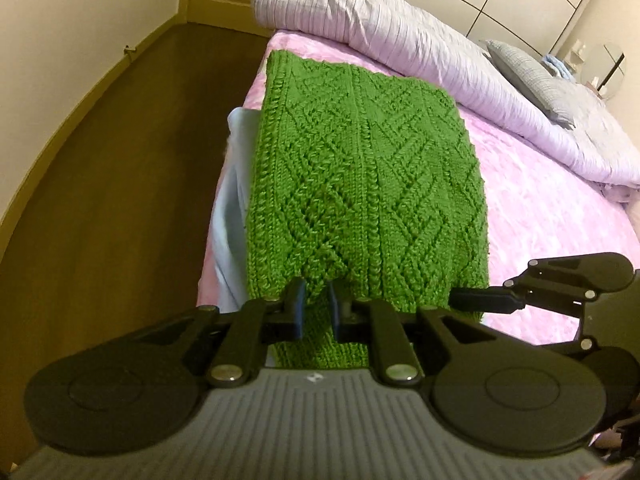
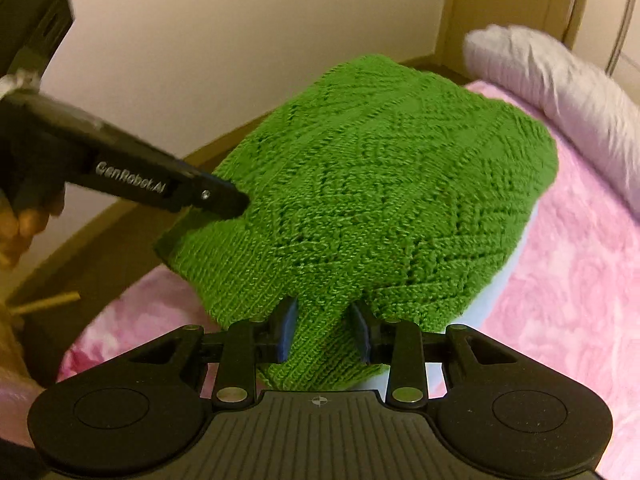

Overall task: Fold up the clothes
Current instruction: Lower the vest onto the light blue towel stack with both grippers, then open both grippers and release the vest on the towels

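both grippers' jaws pinch the green knit sweater [image 1: 360,168] hem: left gripper [image 1: 316,306] narrow, right gripper [image 2: 324,332] wider; cloth stretches toward twelve o'clock over the pink bed [image 1: 560,208].

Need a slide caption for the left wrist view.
Left gripper at near hem of folded green cable-knit sweater on pink bedspread.

Green diamond-knit sweater [image 1: 360,184], pink floral bedspread [image 1: 552,216]

Beneath the green knit [image 1: 360,184], a pale blue cloth [image 1: 230,216] shows only as a sliver; what it is cannot be told. Right of the knit, the small things by the round mirror [image 1: 608,66] are too tiny to name
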The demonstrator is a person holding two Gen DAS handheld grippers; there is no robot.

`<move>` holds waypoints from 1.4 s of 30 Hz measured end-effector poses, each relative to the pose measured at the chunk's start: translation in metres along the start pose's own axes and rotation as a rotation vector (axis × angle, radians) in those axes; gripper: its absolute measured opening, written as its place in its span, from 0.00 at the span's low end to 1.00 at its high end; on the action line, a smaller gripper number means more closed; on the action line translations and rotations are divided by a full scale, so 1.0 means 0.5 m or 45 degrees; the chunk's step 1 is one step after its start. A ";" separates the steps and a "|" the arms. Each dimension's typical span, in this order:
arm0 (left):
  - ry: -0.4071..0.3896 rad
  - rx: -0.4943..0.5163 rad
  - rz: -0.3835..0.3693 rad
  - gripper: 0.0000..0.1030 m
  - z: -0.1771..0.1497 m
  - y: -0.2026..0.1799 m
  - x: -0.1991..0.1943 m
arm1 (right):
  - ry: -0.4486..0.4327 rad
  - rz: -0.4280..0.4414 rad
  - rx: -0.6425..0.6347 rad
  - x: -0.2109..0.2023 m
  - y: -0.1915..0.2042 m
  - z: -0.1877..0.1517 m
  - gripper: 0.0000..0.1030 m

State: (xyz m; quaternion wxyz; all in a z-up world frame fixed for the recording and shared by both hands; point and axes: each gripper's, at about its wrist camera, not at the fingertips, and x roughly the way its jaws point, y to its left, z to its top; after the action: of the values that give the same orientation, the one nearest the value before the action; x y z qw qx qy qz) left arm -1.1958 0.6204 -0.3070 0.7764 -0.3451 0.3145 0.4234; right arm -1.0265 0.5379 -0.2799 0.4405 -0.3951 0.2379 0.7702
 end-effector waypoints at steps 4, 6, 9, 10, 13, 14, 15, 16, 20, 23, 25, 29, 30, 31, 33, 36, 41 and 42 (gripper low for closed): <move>-0.019 -0.036 0.018 0.13 0.007 -0.006 -0.010 | 0.004 0.007 0.018 -0.012 -0.004 0.011 0.34; -0.002 -0.076 0.035 0.13 0.020 -0.015 -0.025 | -0.011 0.017 0.082 -0.025 -0.018 0.019 0.34; 0.037 -0.136 0.076 0.14 0.043 -0.032 -0.049 | -0.031 0.036 0.228 -0.070 -0.045 0.030 0.35; 0.059 -0.149 0.115 0.15 0.052 -0.041 -0.062 | -0.034 0.040 0.276 -0.085 -0.053 0.033 0.35; 0.060 -0.140 0.181 0.19 0.068 -0.073 -0.117 | -0.043 0.043 0.421 -0.139 -0.075 0.035 0.35; 0.047 -0.131 0.181 0.20 0.070 -0.086 -0.141 | -0.049 0.045 0.468 -0.160 -0.081 0.035 0.35; 0.040 -0.129 0.177 0.21 0.072 -0.098 -0.162 | -0.060 0.049 0.514 -0.183 -0.087 0.036 0.35; 0.040 -0.130 0.174 0.21 0.073 -0.111 -0.181 | -0.071 0.050 0.556 -0.205 -0.093 0.037 0.36; 0.064 -0.122 0.225 0.21 0.079 -0.171 -0.253 | -0.114 0.063 0.642 -0.296 -0.102 0.039 0.43; 0.044 -0.083 0.278 0.22 0.083 -0.224 -0.307 | -0.163 0.076 0.660 -0.359 -0.101 0.053 0.43; 0.031 -0.074 0.312 0.26 0.086 -0.250 -0.333 | -0.198 0.076 0.660 -0.396 -0.099 0.065 0.43; -0.005 -0.082 0.369 0.27 0.082 -0.298 -0.379 | -0.244 0.006 0.610 -0.468 -0.095 0.078 0.43; -0.019 -0.085 0.388 0.27 0.079 -0.311 -0.389 | -0.245 -0.004 0.590 -0.478 -0.096 0.080 0.43; -0.038 -0.092 0.398 0.27 0.074 -0.322 -0.398 | -0.249 -0.005 0.570 -0.490 -0.096 0.078 0.43; -0.077 -0.110 0.415 0.27 0.064 -0.345 -0.415 | -0.273 0.003 0.522 -0.503 -0.103 0.073 0.43; -0.178 -0.161 0.390 0.29 0.041 -0.375 -0.440 | -0.320 0.023 0.420 -0.516 -0.110 0.059 0.43; -0.293 -0.269 0.440 0.32 0.009 -0.433 -0.469 | -0.301 0.019 0.228 -0.531 -0.119 0.024 0.43; -0.297 -0.276 0.464 0.32 0.005 -0.450 -0.471 | -0.293 0.006 0.201 -0.533 -0.120 0.016 0.43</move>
State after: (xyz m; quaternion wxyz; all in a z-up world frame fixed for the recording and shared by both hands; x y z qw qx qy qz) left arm -1.1031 0.4280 -0.0609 0.6765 -0.3129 0.2325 0.6248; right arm -0.8975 0.4428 -0.0584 0.4929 -0.2677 0.2464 0.7904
